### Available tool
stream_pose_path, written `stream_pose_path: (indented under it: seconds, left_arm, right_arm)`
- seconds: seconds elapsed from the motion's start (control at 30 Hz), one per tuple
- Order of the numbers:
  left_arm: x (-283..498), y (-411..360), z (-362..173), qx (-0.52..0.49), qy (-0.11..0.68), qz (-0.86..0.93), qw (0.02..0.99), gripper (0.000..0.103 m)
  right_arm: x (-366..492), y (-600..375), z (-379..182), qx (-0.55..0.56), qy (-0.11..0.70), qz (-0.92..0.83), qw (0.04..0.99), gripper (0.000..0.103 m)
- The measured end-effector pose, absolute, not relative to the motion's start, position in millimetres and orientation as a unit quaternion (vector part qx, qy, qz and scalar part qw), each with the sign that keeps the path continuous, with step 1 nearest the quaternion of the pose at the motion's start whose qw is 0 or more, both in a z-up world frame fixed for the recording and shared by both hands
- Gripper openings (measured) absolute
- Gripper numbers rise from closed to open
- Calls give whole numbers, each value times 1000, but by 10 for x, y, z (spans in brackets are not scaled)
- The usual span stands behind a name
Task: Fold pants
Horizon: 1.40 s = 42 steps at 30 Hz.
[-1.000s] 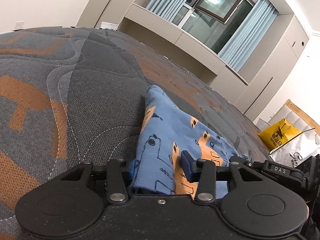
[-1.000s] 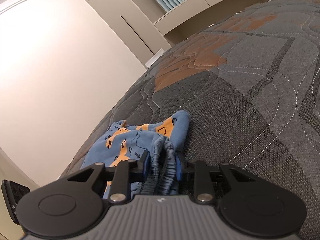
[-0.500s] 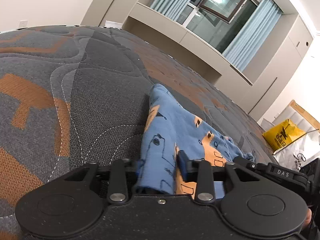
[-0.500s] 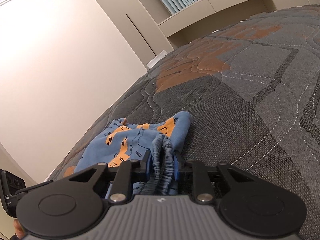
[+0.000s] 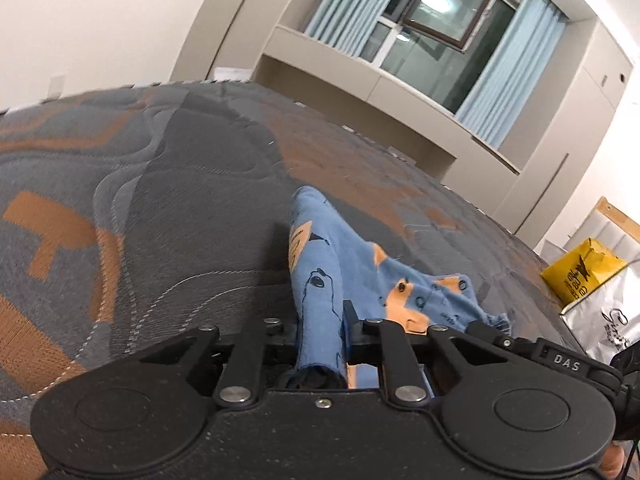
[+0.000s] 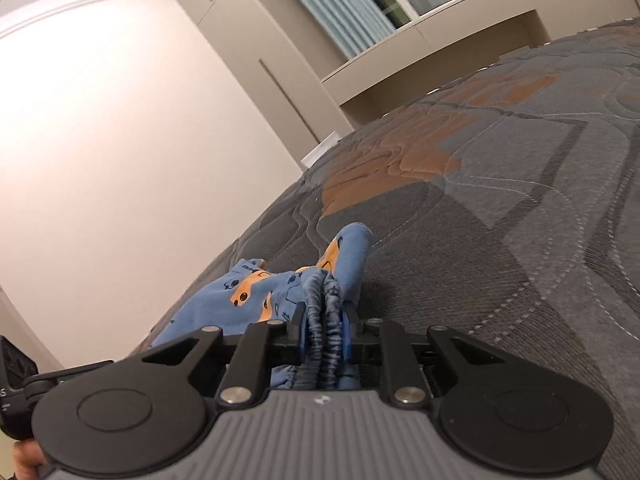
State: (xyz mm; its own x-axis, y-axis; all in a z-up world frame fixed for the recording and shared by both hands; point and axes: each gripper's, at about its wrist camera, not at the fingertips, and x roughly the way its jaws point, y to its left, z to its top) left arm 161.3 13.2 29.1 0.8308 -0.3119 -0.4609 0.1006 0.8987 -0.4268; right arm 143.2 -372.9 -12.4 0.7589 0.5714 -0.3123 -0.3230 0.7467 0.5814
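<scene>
Pants (image 5: 344,276) are small, blue with an orange and black print, lying bunched on the grey and orange quilted mattress (image 5: 168,208). Everything else is placed relative to them.

Left tool (image 5: 320,316): jaws closing, narrow, a folded blue edge of the pants pinched between the pads. From that pinch the fabric runs away from the camera to a pointed end on the mattress. The rest spreads rightward from the pinch, behind the right-hand finger.

Well right of the pants, off the mattress edge: a yellow bag (image 5: 580,272), with a silver-white bag (image 5: 608,312) just below it. Far behind the pants: window (image 5: 444,32) with pale blue curtains.

Right tool (image 6: 325,316): jaws closing, narrow, clamped on the gathered elastic waistband (image 6: 326,320), which stands bunched upright between the pads. The printed body of the pants trails left of that grip and lies on the mattress; one rounded blue fold sits just beyond the waistband.
</scene>
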Motion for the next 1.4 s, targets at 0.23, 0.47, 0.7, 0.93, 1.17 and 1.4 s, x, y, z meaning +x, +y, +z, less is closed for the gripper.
stream_pose_path:
  seconds: [0.23,0.47,0.7,0.93,1.17,1.4]
  left_arm:
    - [1520,-359,528,-170,256,-158,938,18]
    - [1498,-1046,477,-170,266,-223,922,18]
    - [1482,-1595,225,-178,289,-260,904,18]
    - [1536,-1775,19,-158,311,-258,901,18]
    - [1581,-1794,20,-158,317,-255,899,19]
    - [1542,-1717,48,-158,320,-245,901,30]
  right_arm:
    - [1138,-4154,-17,285,191,218,914,18]
    - [751,-4810,86,282,157,150,935,18]
    - [568,-5347,61,275,154,89,945,18]
    - [617,-5523,-176,302,167,70,936,18]
    - [614,-5594,-301,309,181,54,932,21]
    - [546,-5611,-351,319,191,34,928,46]
